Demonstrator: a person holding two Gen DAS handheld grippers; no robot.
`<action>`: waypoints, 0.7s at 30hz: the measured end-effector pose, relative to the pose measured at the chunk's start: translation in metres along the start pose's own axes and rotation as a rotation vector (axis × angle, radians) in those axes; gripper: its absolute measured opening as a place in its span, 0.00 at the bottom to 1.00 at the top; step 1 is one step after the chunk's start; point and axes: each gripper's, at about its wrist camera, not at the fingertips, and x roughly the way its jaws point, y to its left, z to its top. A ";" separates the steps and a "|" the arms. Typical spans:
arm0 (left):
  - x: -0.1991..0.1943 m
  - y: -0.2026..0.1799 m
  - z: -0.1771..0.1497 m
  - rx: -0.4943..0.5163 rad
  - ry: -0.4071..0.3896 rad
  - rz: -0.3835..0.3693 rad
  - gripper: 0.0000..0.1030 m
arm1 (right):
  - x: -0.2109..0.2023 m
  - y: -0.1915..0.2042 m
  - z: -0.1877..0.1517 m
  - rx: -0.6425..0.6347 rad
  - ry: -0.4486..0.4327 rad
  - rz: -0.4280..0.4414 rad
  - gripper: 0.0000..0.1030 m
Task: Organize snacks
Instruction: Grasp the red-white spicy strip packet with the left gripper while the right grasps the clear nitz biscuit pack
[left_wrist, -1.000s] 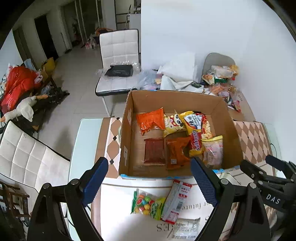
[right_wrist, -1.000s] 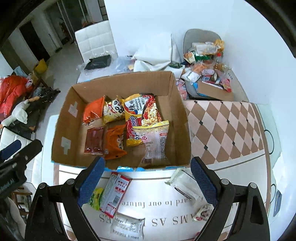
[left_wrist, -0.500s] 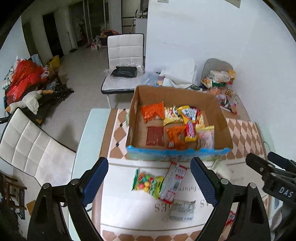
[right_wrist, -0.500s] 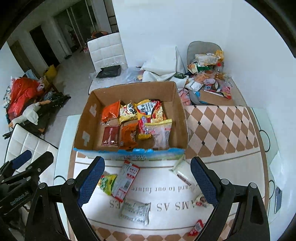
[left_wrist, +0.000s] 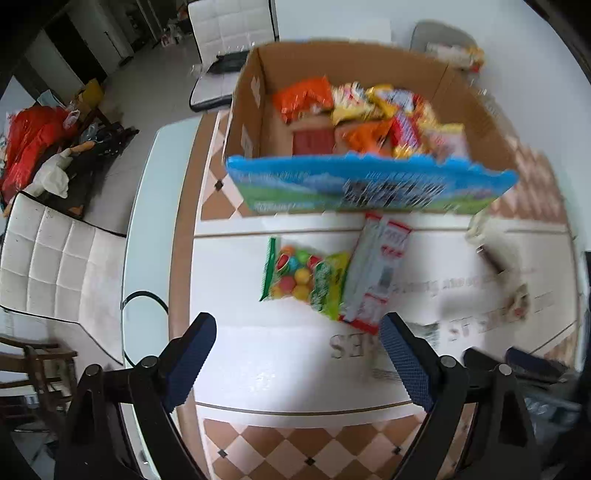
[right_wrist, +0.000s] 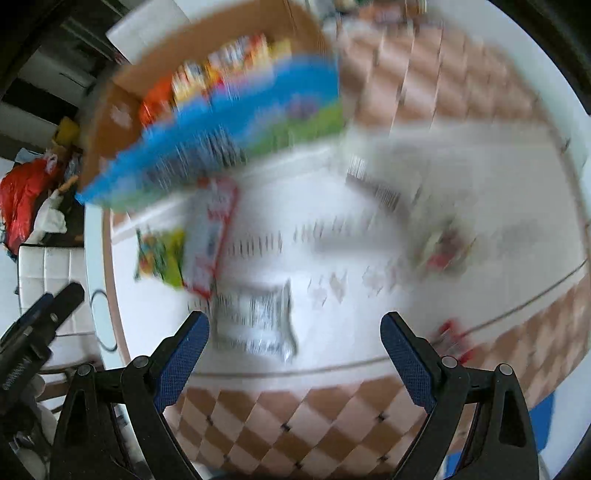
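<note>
A cardboard box (left_wrist: 251, 107) with a blue printed front holds several snack packets. In front of it on the white mat lie a green bag of coloured candy balls (left_wrist: 303, 275) and a long white-and-red packet (left_wrist: 376, 273). My left gripper (left_wrist: 297, 354) hovers open over the mat just short of these two, nothing between its fingers. The right wrist view is badly blurred: my right gripper (right_wrist: 293, 347) is open above a clear silvery packet (right_wrist: 258, 314), with the box (right_wrist: 218, 122) up left, and a small red-and-white snack (right_wrist: 447, 247) to the right.
A clear wrapper (left_wrist: 487, 240) and a small packet (left_wrist: 517, 306) lie on the mat at the right. White padded chairs (left_wrist: 55, 266) stand left of the glass table (left_wrist: 147, 229). Red bags (left_wrist: 29, 140) and clutter lie on the floor at far left.
Both grippers have dropped toward the table and tilted down. The box has slid up in both views and the loose snacks on the mat now fill the middle. Both stay open.
</note>
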 end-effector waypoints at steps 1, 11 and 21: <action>0.007 0.001 -0.002 0.002 0.016 0.016 0.88 | 0.014 0.001 -0.002 0.013 0.029 0.005 0.93; 0.045 0.049 -0.024 -0.093 0.138 0.094 0.88 | 0.107 0.035 -0.016 0.047 0.167 -0.087 0.95; 0.032 0.027 -0.002 -0.044 0.101 0.043 0.88 | 0.102 0.040 -0.022 -0.110 0.092 -0.242 0.64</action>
